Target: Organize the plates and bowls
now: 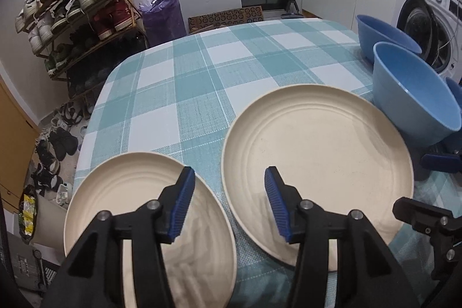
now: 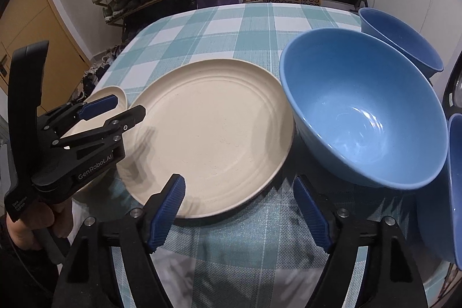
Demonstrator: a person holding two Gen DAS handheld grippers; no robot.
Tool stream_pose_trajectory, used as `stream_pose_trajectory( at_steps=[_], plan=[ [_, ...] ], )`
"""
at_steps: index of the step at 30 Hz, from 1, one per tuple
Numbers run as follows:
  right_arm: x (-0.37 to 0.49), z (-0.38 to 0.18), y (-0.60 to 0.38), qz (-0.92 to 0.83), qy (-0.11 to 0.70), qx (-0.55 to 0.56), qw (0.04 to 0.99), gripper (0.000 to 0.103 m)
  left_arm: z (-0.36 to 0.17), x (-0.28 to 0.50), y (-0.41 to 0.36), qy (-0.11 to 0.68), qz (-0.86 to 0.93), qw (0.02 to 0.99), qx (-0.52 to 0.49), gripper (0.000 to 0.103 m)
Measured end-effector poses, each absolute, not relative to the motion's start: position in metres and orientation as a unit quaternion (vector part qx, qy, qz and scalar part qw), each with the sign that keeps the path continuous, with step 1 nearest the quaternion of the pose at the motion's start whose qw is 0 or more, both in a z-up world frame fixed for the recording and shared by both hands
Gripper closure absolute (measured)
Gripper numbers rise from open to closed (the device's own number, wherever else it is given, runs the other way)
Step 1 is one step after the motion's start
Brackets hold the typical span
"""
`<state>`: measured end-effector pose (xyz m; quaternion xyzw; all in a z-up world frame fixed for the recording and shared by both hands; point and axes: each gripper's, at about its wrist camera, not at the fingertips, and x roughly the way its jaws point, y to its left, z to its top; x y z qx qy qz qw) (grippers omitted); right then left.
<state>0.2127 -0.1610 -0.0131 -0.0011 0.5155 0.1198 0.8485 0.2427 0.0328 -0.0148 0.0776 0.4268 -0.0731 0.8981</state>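
Two cream plates lie on the checked tablecloth: a left one [image 1: 138, 207] at the table's near left corner and a larger-looking right one [image 1: 317, 158], which also shows in the right wrist view [image 2: 213, 140]. My left gripper [image 1: 229, 173] is open, its fingers hovering over the gap between the two plates; it also shows from the side [image 2: 127, 106]. Three blue bowls stand to the right: a near one [image 2: 361, 111], a far one [image 2: 401, 39] and one at the right edge [image 2: 453, 192]. My right gripper [image 2: 239, 184] is open and empty, just in front of the right plate and near bowl.
The table [image 1: 202, 71] has rounded edges. A shoe rack [image 1: 80, 10] and a purple bag [image 1: 163, 13] stand beyond its far left. A washing machine [image 1: 427, 28] and white cabinets are at the right. Shoes lie on the floor at the left.
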Motion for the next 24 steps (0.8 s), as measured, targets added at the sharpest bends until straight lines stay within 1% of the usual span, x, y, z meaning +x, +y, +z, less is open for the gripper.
stream_pose_trajectory(
  at_steps=[4,5,8,10,13,14,16,17,21,22,24],
  plan=[
    [0.206,-0.005,-0.16,0.139,0.513,0.011,0.847,0.02,-0.005,0.238,0.04,0.426,-0.077,0.9,0.048,0.049],
    [0.204,-0.002,-0.158,0.145,0.509,0.012,0.848,0.018,-0.003,0.236,0.042,0.426,-0.078,0.901,0.042,0.048],
    [0.197,0.01,-0.152,0.164,0.494,0.012,0.854,0.015,0.003,0.23,0.05,0.424,-0.071,0.902,0.028,0.044],
    [0.194,0.019,-0.147,0.176,0.48,0.012,0.859,0.014,0.007,0.225,0.056,0.42,-0.065,0.905,0.021,0.043],
    [0.193,0.032,-0.141,0.188,0.46,0.011,0.867,0.008,0.014,0.217,0.068,0.415,-0.053,0.908,0.011,0.041],
    [0.194,0.038,-0.138,0.195,0.45,0.01,0.871,0.005,0.018,0.212,0.074,0.412,-0.048,0.91,0.007,0.038],
    [0.196,0.046,-0.133,0.206,0.436,0.009,0.876,0.002,0.024,0.204,0.085,0.399,-0.033,0.916,-0.002,0.01],
    [0.198,0.052,-0.129,0.212,0.429,0.005,0.878,0.002,0.028,0.2,0.09,0.39,-0.024,0.92,-0.006,0.007],
    [0.206,0.066,-0.111,0.229,0.411,-0.013,0.882,0.001,0.041,0.187,0.113,0.375,0.0,0.927,-0.021,0.006],
    [0.208,0.069,-0.105,0.237,0.408,-0.017,0.882,0.001,0.043,0.183,0.12,0.372,0.011,0.928,-0.023,0.0],
    [0.211,0.073,-0.097,0.246,0.401,-0.02,0.882,0.001,0.046,0.177,0.131,0.365,0.028,0.93,-0.026,0.0]
  ],
)
